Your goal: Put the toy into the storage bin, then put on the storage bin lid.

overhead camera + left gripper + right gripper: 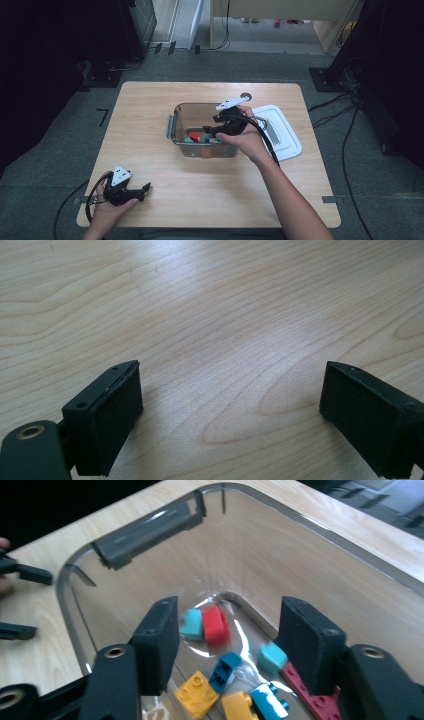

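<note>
My right gripper (227, 645) hangs released over the clear bin (180, 116), where the red brick (215, 625) at twelve o'clock looks light, rigid, best pinched across flat sides; left gripper (145, 189) idles released.

Wooden table (165, 100) with clear bin (181, 111), white lid (285, 135)
</note>
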The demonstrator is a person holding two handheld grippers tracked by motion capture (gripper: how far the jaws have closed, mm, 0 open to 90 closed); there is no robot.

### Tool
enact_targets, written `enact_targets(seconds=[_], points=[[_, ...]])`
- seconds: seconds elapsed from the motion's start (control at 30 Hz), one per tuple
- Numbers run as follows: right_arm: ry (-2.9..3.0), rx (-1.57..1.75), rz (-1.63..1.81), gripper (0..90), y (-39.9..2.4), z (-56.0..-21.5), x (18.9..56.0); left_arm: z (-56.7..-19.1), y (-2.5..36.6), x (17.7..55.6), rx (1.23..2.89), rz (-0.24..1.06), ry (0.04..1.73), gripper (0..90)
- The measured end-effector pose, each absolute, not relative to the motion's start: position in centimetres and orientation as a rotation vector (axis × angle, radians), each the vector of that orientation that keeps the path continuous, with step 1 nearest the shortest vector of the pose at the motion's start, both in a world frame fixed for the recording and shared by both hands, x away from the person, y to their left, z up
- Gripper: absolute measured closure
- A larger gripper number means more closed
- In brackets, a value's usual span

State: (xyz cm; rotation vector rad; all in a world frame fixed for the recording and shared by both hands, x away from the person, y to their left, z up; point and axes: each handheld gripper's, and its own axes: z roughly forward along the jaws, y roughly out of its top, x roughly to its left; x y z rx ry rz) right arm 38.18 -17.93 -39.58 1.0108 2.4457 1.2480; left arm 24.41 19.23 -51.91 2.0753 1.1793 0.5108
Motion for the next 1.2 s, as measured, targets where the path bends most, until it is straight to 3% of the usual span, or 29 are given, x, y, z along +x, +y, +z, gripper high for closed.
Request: enact_targets(seconds=[0.7, 1.2], points=[[2.293, 1.065, 1.319, 43.2, -23.0, -36.8, 35.9, -51.9, 19.2, 24.4, 2.075, 0.511, 1.182, 10.0], [2.105, 1.155, 1.338, 44.7, -30.2, -34.8, 34.3, -51.9, 19.2, 24.4, 2.076, 0.512, 1.182, 10.0]])
